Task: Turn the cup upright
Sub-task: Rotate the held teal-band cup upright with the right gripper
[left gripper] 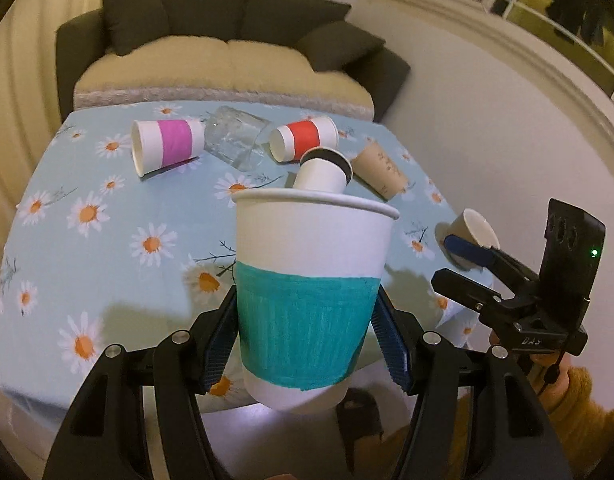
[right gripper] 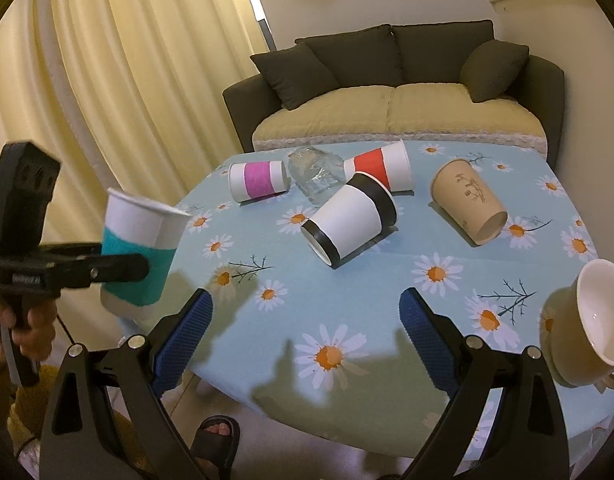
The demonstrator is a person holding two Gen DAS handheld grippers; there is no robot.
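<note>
My left gripper (left gripper: 307,328) is shut on a white paper cup with a teal band (left gripper: 307,292). It holds the cup upright in the air, mouth up, over the table's near left edge; the cup also shows in the right wrist view (right gripper: 139,252). My right gripper (right gripper: 307,336) is open and empty above the near part of the table (right gripper: 387,300); it also shows in the left wrist view (left gripper: 471,252). A white cup with black bands (right gripper: 351,220) lies on its side mid-table.
On the daisy tablecloth lie a pink-banded cup (right gripper: 259,180), a clear glass (right gripper: 317,178), a red-banded cup (right gripper: 383,168) and a tan paper cup (right gripper: 469,200), all on their sides. A beige ceramic cup on a saucer (right gripper: 587,324) tilts at the right edge. A sofa (right gripper: 399,92) stands behind.
</note>
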